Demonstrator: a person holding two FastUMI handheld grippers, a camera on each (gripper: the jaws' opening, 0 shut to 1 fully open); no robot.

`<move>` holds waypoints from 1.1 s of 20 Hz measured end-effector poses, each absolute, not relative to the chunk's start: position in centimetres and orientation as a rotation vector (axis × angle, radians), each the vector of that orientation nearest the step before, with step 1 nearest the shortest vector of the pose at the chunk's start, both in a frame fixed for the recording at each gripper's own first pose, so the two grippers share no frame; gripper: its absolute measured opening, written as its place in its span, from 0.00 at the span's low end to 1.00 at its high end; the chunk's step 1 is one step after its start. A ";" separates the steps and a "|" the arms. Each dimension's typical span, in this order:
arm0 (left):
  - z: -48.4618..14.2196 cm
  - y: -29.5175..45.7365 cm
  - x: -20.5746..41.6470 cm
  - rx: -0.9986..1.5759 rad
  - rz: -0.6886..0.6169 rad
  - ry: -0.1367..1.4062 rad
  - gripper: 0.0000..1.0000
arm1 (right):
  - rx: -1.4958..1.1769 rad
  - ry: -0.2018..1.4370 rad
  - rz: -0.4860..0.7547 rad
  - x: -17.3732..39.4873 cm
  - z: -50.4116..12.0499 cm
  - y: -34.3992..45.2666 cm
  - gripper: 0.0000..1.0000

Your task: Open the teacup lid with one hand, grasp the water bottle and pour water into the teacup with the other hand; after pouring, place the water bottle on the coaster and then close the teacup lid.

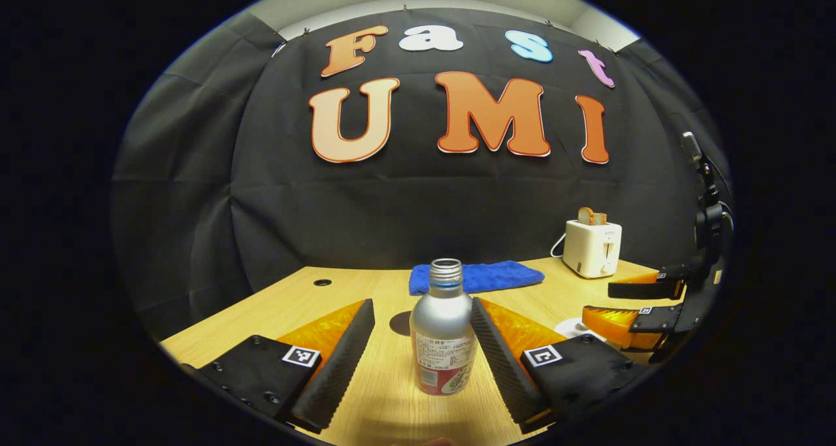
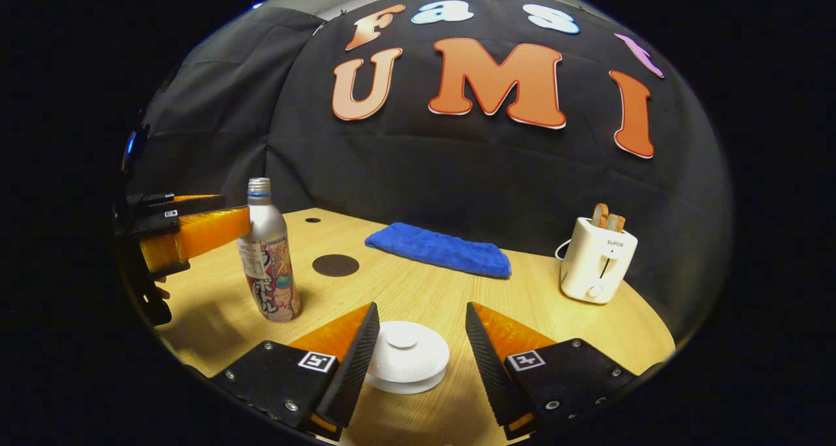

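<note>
My left gripper [image 1: 423, 341] stands spread, its ridged, foam-like pads either side of the bottle [image 1: 443, 328] with a gap on both flanks; nothing is pinched. The bottle is a slim metal one, matte silver on the shoulder, with a threaded, uncapped neck and a printed wrap low down, red at the base. The print is too small for me to read. It stands upright on the pale wood-grain table [image 1: 385, 400].

In the right gripper view the same bottle [image 2: 268, 253] shows a colourful wrap, and my left gripper [image 2: 196, 227] reaches it from the side, fingers level with its shoulder.

My right gripper [image 2: 418, 345] is also apart, straddling the teacup lid [image 2: 406, 354]: a round, white, glossy disc with a flat knob, likely ceramic. The left pad sits just beside its rim; I cannot tell whether it touches. The lid hides the cup beneath it.

The coaster [image 2: 335, 265], a dark flat circle, lies on the table beyond the bottle. Behind it a folded blue cloth [image 2: 441, 250], plush like a towel, lies near the wall. To the right stands a white toaster [image 2: 597, 260] with two slices of toast poking out, a short grey word on its front and a white cord behind.
</note>
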State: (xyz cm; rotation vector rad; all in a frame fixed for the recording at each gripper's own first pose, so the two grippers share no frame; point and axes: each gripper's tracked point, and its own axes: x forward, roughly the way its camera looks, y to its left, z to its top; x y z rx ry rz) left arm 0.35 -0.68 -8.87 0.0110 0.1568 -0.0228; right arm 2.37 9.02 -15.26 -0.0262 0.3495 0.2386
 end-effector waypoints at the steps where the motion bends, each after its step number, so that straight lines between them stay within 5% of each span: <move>1: -9.1 -0.8 0.5 0.011 -0.026 0.162 0.98 | -0.024 0.362 0.249 2.5 -15.8 9.3 0.79; 14: -12.7 -1.8 0.8 -0.006 -0.054 0.237 0.98 | -0.004 0.399 0.296 3.1 -17.4 10.3 0.27; 22: -15.3 -2.6 1.2 -0.008 -0.076 0.303 0.98 | 0.070 0.374 0.276 3.1 -15.9 9.0 0.23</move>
